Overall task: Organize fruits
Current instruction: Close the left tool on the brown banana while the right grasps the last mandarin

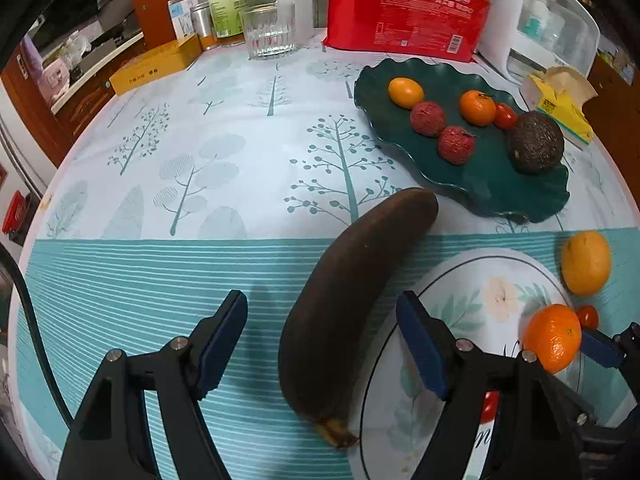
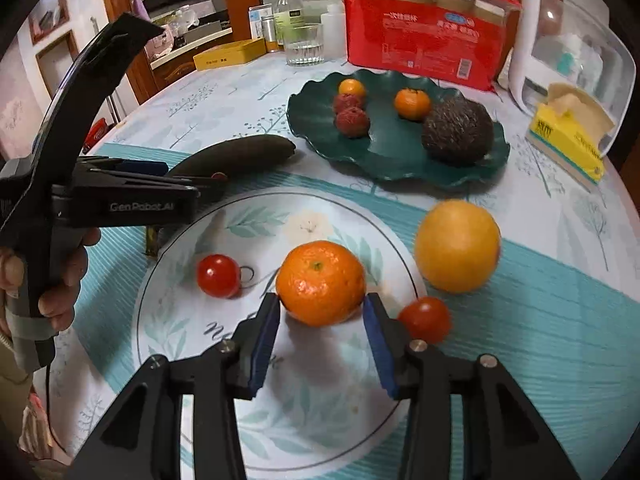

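A dark brown banana (image 1: 352, 300) lies on the tablecloth, its stem by the rim of the white floral plate (image 2: 180, 320). My left gripper (image 1: 320, 300) hangs open above it, one finger on each side, not touching. A mandarin (image 2: 320, 284) rests on the white plate between the tips of my right gripper (image 2: 323, 300), whose pads stand at its sides without squeezing. A cherry tomato (image 2: 218, 276) also sits on that plate. A second tomato (image 2: 426, 318) and a yellow citrus (image 2: 458, 246) lie on the cloth beside it.
The wavy green plate (image 1: 480, 196) holds an avocado (image 1: 536, 142), two lychees (image 1: 428, 118), small oranges and a tomato. At the back stand a glass (image 1: 268, 32), bottles, a red package (image 1: 404, 12), a tissue box (image 1: 560, 108) and a white appliance. A hand (image 2: 60, 280) grips the left handle.
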{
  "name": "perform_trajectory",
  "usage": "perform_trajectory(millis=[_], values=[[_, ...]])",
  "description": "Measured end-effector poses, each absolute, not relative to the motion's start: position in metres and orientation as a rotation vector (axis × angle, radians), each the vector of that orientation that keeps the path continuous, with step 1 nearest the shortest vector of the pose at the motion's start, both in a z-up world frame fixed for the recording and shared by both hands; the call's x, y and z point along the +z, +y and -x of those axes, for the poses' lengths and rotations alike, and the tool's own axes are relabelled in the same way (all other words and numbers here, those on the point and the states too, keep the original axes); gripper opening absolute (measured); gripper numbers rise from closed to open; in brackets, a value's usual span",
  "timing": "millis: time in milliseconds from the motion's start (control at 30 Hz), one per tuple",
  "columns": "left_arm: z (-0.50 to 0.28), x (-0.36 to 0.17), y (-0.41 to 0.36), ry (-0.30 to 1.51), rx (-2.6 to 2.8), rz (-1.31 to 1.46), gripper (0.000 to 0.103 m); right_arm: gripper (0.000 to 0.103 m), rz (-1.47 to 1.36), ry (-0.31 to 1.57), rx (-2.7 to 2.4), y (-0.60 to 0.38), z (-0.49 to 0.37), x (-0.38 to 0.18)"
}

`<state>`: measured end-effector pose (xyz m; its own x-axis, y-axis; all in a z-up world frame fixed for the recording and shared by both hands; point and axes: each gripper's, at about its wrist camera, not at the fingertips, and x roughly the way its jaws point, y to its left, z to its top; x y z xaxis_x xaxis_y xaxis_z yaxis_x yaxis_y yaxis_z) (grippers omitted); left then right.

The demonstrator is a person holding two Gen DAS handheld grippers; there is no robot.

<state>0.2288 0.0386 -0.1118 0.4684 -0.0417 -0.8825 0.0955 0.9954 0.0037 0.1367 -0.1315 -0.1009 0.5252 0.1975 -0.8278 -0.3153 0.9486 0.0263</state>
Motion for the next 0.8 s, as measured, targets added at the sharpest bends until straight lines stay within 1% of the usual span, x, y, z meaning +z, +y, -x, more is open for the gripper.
perform_trajectory(millis=[33,200,333,400,733,800], values=[[-0.229,-0.113,0.038,1.081,-0.081,-0.049,0.075,0.046,0.141,0.966,0.305,-0.130,-0.138,-0.101],[-0.231,-0.117,0.037,1.085,-0.070,-0.039,0.064,0.048,0.151,0.965,0.297,-0.125,-0.147,-0.102],[-0.231,-0.117,0.035,1.069,-0.073,-0.035,0.058,0.048,0.129,0.984,0.296,-0.125,-0.156,-0.108],[-0.232,-0.117,0.034,1.063,-0.078,-0.034,0.052,0.049,0.137,0.983,0.294,-0.123,-0.158,-0.108],[-0.230,-0.117,0.032,1.032,-0.069,-0.024,0.049,0.047,0.113,0.938,0.294,-0.124,-0.158,-0.111],[-0.229,-0.117,0.033,1.027,-0.069,-0.022,0.045,0.046,0.109,0.928,0.296,-0.125,-0.157,-0.111]])
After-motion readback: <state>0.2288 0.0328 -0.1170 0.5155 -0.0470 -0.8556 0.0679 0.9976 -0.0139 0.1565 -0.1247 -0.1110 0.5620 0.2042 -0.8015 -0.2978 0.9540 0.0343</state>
